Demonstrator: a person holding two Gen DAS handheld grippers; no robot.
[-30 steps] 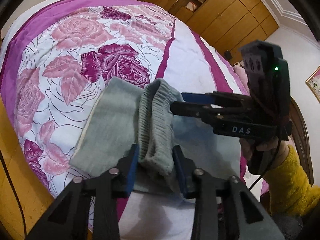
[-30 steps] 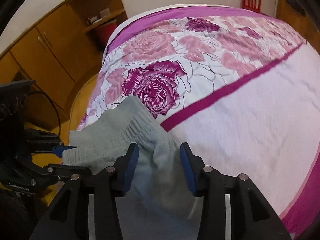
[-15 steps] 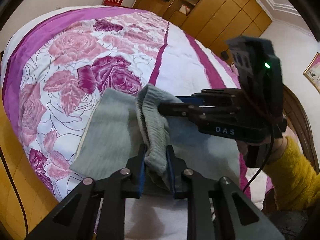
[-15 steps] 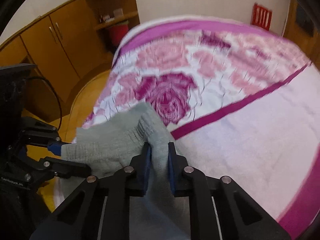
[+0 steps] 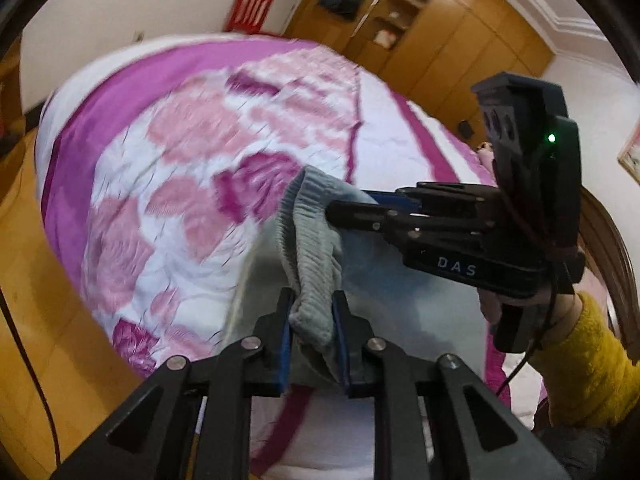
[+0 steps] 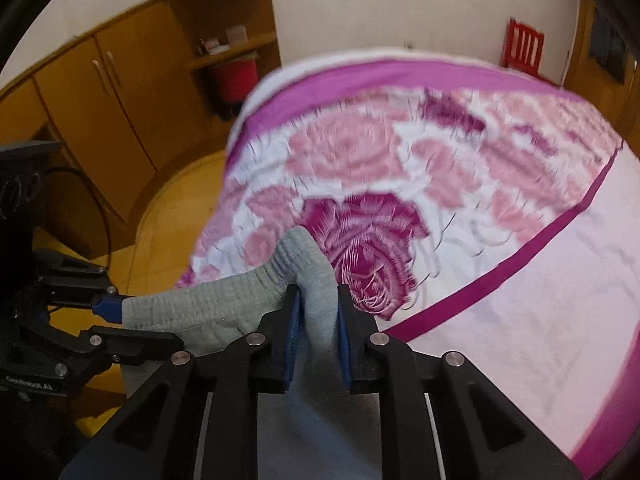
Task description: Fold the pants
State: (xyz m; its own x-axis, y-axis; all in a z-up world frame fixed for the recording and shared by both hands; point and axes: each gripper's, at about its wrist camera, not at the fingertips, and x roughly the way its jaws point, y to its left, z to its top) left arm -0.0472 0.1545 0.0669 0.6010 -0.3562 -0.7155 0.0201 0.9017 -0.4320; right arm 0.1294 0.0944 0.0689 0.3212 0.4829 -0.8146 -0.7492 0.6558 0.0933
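Note:
The grey pants [image 5: 312, 248] have a ribbed waistband, stretched between my two grippers above the bed. My left gripper [image 5: 311, 312] is shut on one end of the waistband. My right gripper [image 6: 318, 316] is shut on the other end [image 6: 312, 276]. The right gripper also shows in the left wrist view [image 5: 352, 210], at right, pinching the band. The left gripper shows in the right wrist view [image 6: 116, 320] at far left. The rest of the pants hangs below, mostly hidden by the grippers.
A bed with a pink and purple rose cover [image 5: 192, 152] [image 6: 440, 168] lies below. Wooden wardrobes [image 5: 440, 40] [image 6: 100, 92] line the walls. A wooden floor [image 5: 24, 280] lies at left. A red stool [image 6: 524, 48] stands by the far wall.
Both grippers closed on the waistband and lifted it off the bed. The pants, which lay flat on the cover, now hang between them.

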